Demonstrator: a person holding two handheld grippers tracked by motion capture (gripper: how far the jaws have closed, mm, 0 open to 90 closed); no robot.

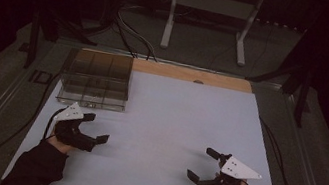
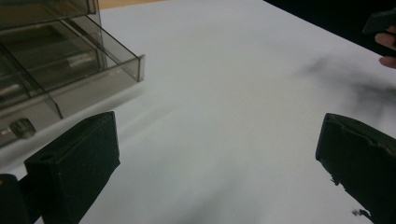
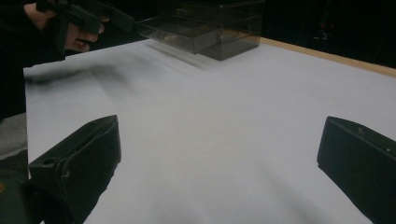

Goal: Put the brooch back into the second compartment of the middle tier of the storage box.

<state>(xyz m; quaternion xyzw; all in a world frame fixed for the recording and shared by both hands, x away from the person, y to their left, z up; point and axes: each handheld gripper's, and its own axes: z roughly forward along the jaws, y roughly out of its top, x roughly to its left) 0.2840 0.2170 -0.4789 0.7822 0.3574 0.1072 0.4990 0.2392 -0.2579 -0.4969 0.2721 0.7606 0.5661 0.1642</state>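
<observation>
**Two released grippers on a white desk, a clear drawer box at the far left**

On the white desk (image 1: 172, 124), a smoky transparent drawer box (image 1: 96, 78) stands at the far left corner, close to the wooden strip (image 1: 191, 74) that runs along the far edge. It has several compartments, and its lowest drawer is pulled out a little toward the person. In the left gripper view this drawer (image 2: 93, 70) shows thin dividers, and a small round knob (image 2: 21, 127) sits on its front. I cannot tell what lies inside the compartments.

The left gripper (image 1: 95, 129) is at the near left part of the desk, just in front of the box and near it, but apart from it. Its fingers (image 2: 77, 163) are released, wide apart, with only the bare white surface between them. The left hand (image 1: 60, 145) holds it from behind, in a dark sleeve (image 1: 36, 167).

The right gripper (image 1: 202, 164) is at the near right part of the desk, well apart from the box and from the other gripper. Its fingers (image 3: 79, 163) are also released and spread wide, grasping nothing. In the right gripper view, the box (image 3: 210, 25) is far across the desk, with the left hand beside its open drawer.

Beyond the desk, the floor (image 1: 201, 43) carries cables (image 1: 131, 34) and the white legs of a frame (image 1: 208, 13).
</observation>
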